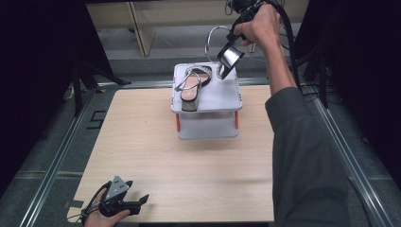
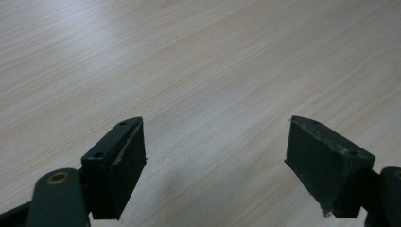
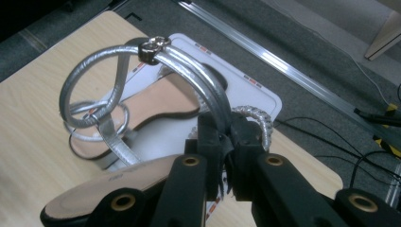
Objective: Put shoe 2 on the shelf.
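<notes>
A: What is the setting?

B: A pale wood-grain table point(image 1: 156, 156) on a grey floor, with metal rails along both sides and dark curtains beyond. Toward its far edge stands a small white two-tier rack point(image 1: 222, 94) with orange posts, so I'll place everything from that rack.

A: What is on the rack?

B: One silver strappy sandal point(image 1: 190, 88) lies on the top shelf, on its left part, heel toward the person and its tan insole up.

A: And the second sandal?

B: The other silver sandal point(image 1: 227, 56) hangs in the air just above the rack's far right corner, not touching the shelf. Its ankle strap loops upward, and its heel end tilts down toward the rack.

A: What holds it?

B: The right gripper point(image 3: 227, 142). In the right gripper view its two black jaws are pressed together on a silver strap of that sandal, with the buckle point(image 3: 153, 46) above them and the tan insole below.

A: The other tool?

B: The left gripper point(image 1: 142, 201) rests in the person's hand at the near left edge of the table, well apart from the rack. Its jaws are spread wide over bare wood, pinching nothing.
</notes>
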